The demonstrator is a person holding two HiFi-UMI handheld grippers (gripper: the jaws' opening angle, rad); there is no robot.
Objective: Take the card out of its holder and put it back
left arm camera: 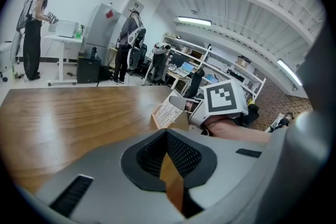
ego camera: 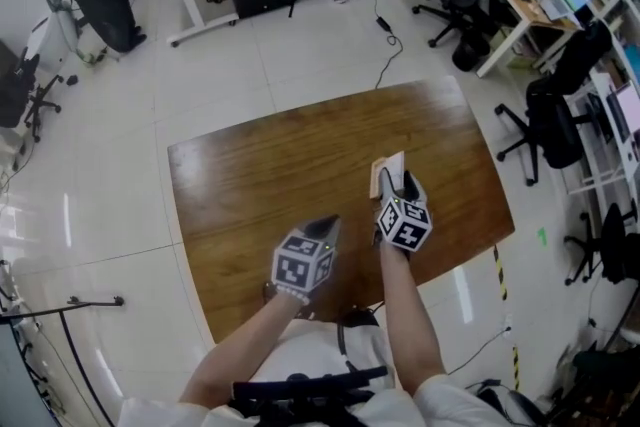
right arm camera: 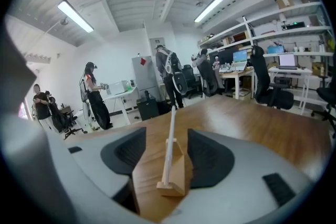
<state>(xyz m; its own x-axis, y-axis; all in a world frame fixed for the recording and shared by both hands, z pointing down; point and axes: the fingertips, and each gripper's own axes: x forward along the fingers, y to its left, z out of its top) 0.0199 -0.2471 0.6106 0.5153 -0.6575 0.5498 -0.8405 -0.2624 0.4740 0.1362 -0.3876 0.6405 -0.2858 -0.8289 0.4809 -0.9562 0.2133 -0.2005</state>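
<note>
My right tool (ego camera: 398,185) is spread wide, and the card (right arm camera: 171,134) stands edge-on between its pads, upright in the slot of the small wooden holder (right arm camera: 180,173). Neither pad touches it. The holder rests on the bench (right arm camera: 273,128), just in front of that tool. My left tool (left arm camera: 169,162) is pressed together with nothing in it, low over the bench and beside the right one, the holder ahead of it to its right. The card is seated and nothing grips it, so I judge this is either the start, with pulling and returning both left, or the end, with only backing away left. I cannot tell which
</note>
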